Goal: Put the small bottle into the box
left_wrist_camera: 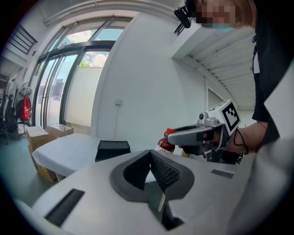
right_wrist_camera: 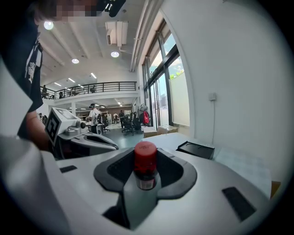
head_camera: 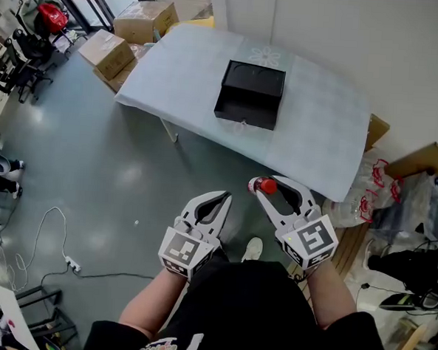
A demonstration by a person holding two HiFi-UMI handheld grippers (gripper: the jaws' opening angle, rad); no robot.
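My right gripper [head_camera: 267, 188] is shut on the small bottle [head_camera: 266, 185], which has a red cap and a dark body and stands upright between the jaws [right_wrist_camera: 145, 161]. I hold it above the floor, short of the table's near edge. The black box [head_camera: 251, 93] lies open in the middle of the white table [head_camera: 321, 143]; in the right gripper view the box [right_wrist_camera: 196, 149] is ahead and to the right. To the left of the right one, my left gripper [head_camera: 222, 199] has its tips together with nothing between them. The left gripper view shows the bottle [left_wrist_camera: 165, 143] and the box [left_wrist_camera: 112, 150].
Cardboard boxes [head_camera: 127, 43] are stacked by the table's far left corner. Bags and clutter [head_camera: 384, 192] crowd the floor at its right end. A cable [head_camera: 52, 234] trails across the grey floor at left. My shoe [head_camera: 253, 248] shows below the grippers.
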